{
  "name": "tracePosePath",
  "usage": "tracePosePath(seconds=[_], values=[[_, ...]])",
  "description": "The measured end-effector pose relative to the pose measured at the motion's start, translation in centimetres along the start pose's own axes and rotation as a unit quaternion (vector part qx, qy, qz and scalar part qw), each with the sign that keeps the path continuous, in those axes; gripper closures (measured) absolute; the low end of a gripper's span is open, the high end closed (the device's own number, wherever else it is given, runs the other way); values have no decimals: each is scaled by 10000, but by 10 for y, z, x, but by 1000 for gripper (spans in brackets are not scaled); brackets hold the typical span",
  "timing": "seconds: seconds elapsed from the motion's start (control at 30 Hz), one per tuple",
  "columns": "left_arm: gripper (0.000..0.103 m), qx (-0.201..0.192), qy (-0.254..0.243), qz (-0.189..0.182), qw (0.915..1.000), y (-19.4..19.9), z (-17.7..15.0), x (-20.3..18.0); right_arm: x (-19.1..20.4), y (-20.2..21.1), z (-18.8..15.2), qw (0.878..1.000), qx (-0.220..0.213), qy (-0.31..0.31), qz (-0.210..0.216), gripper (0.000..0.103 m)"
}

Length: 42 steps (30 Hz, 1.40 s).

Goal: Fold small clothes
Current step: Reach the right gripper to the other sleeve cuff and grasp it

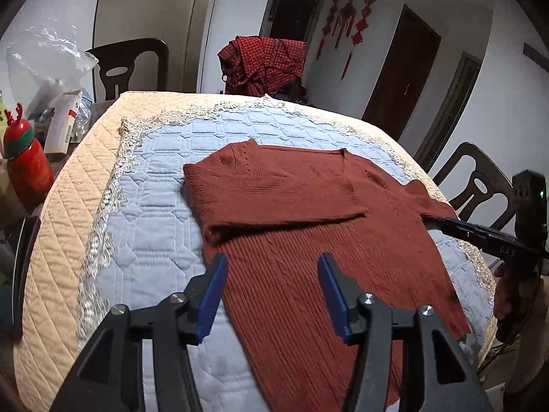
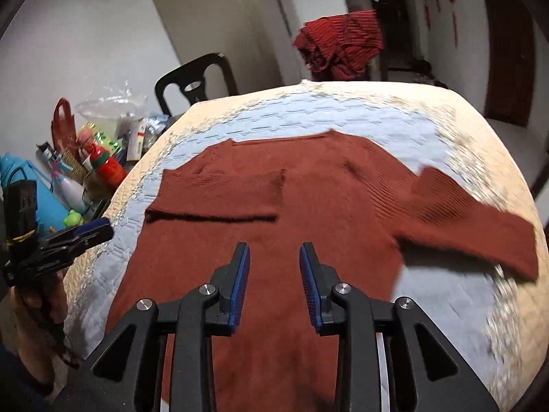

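A rust-red knitted sweater (image 1: 308, 247) lies flat on a light-blue quilted pad (image 1: 154, 213); it also shows in the right wrist view (image 2: 274, 213). Its left sleeve (image 2: 219, 195) is folded across the chest. Its right sleeve (image 2: 473, 226) sticks out to the right over the pad's edge. My left gripper (image 1: 272, 271) is open and empty above the sweater's lower left. My right gripper (image 2: 274, 257) is open and empty above the sweater's middle; in the left wrist view its fingers (image 1: 480, 233) show at the far right by the right sleeve.
The table has a cream quilted cover (image 1: 68, 213). A red bottle (image 1: 27, 168), boxes and a plastic bag (image 1: 48, 58) crowd the left side. Dark chairs (image 1: 133, 68) stand around. A red checked cloth (image 1: 264, 61) hangs behind the table.
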<state>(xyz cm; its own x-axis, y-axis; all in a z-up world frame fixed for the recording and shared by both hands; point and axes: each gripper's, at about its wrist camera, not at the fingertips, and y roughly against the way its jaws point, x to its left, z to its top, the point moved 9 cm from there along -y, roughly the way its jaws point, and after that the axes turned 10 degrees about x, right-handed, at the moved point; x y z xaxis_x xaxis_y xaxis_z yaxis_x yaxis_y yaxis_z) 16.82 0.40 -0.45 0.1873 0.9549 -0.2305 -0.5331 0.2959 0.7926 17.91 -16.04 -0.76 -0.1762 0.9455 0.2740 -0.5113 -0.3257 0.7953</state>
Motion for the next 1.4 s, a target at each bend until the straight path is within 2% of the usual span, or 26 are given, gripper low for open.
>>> tracePosePath(seconds=[0.13, 0.3, 0.37, 0.43, 0.47, 0.77, 1.03, 1.23, 1.27, 1.33, 1.4], values=[[45, 35, -68, -25, 10000, -7, -6, -11, -29, 5, -19, 9991, -36, -406, -105, 72], [42, 93, -130, -70, 9998, -18, -11, -28, -79, 11, -36, 9925, -148, -1188, -265, 71], [42, 131, -145, -145, 9997, -24, -11, -35, -98, 17, -38, 9883, -265, -1481, -253, 70], [42, 167, -170, -154, 9996, -31, -9, -39, -118, 21, -40, 9834, -367, -1761, -243, 59], [42, 182, -174, -155, 9996, -33, -9, -41, -131, 23, -40, 9797, -424, -1947, -239, 57], [42, 345, -69, -154, 9993, -51, -11, -43, -205, 30, -42, 9528, -678, -2948, -259, 57], [42, 554, 116, -180, 9982, -65, -18, -35, -234, 23, -34, 9356, -823, -3433, 95, 57], [41, 554, 124, -188, 9982, -68, -20, -34, -257, 22, -25, 9198, -1028, -3786, 37, 57], [40, 548, 117, -192, 9982, -68, -20, -35, -258, 23, -23, 9200, -1029, -3781, -10, 58], [39, 535, 96, -193, 9983, -68, -20, -35, -258, 24, -18, 9230, -1012, -3704, -237, 87], [39, 529, 86, -203, 9984, -68, -20, -36, -255, 28, -12, 9261, -1045, -3611, -338, 91]])
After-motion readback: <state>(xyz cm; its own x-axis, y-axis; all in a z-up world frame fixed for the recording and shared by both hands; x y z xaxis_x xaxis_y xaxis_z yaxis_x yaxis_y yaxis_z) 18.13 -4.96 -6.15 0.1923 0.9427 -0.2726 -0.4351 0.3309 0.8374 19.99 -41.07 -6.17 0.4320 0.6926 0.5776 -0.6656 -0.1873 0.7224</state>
